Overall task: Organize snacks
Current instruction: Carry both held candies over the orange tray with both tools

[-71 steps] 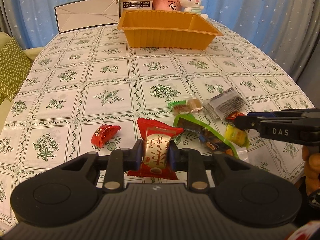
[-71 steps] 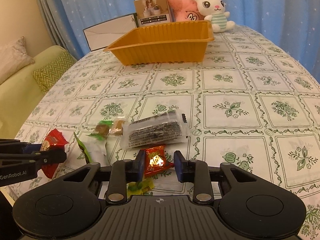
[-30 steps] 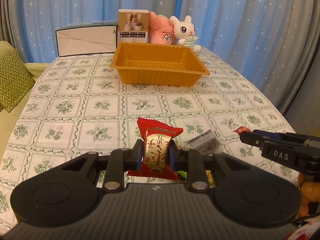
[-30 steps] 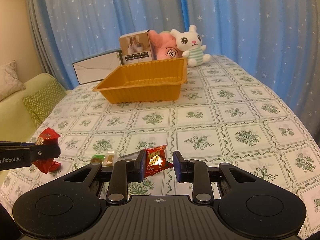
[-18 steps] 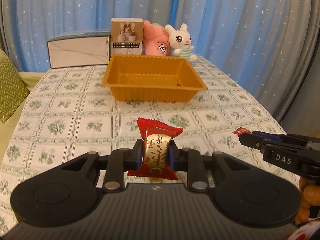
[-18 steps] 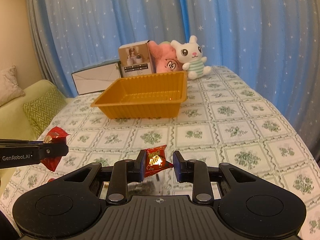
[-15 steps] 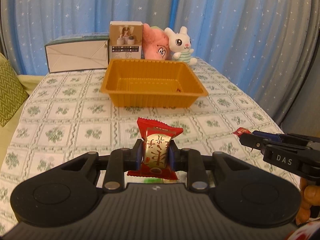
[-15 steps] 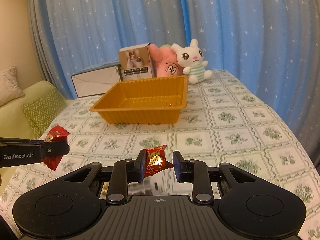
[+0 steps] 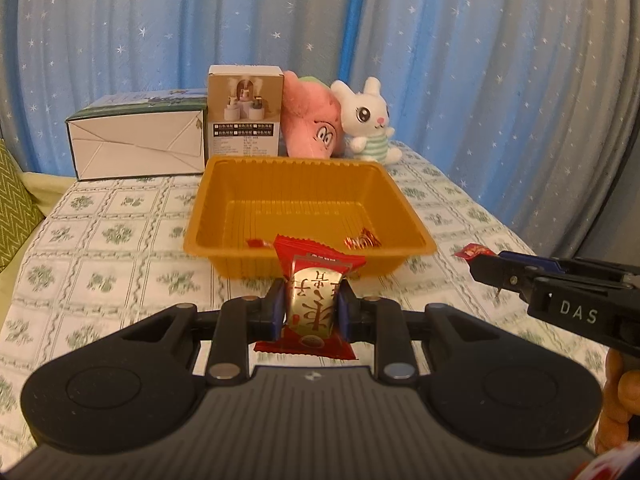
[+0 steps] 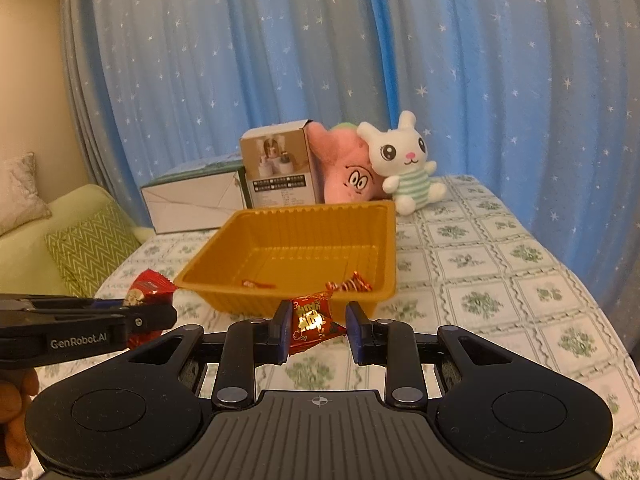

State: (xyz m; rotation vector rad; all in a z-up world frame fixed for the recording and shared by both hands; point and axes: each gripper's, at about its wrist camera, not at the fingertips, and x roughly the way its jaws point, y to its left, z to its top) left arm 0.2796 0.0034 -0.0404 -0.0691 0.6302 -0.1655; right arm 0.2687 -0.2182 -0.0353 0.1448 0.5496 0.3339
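Observation:
My left gripper [image 9: 312, 304] is shut on a red packet with a gold candy [image 9: 314, 300], held just short of the near wall of the orange tray [image 9: 224, 256]. Two small red sweets [image 9: 362, 242] lie inside the tray. To the right, my right gripper [image 9: 478, 266] reaches in with a red scrap at its tip. In the right wrist view, my right gripper [image 10: 318, 326] is shut on a small red packet with gold lettering [image 10: 312, 322], close to the tray [image 10: 240, 300]. The left gripper [image 10: 160, 314] enters from the left with its red candy [image 10: 150, 284].
Behind the tray stand a white box [image 9: 136, 146], a small brown carton [image 9: 244, 112], a pink plush [image 9: 310, 122] and a white bunny plush [image 9: 366, 120]. Blue star curtains hang behind. A green sofa with a zigzag cushion [image 10: 88, 248] sits left of the table. A hand [image 9: 618, 400] holds the right gripper.
Both grippers have moved forward toward the tray, each still holding its packet. The tray now looks much nearer, and the loose snacks on the cloth have dropped out of view.

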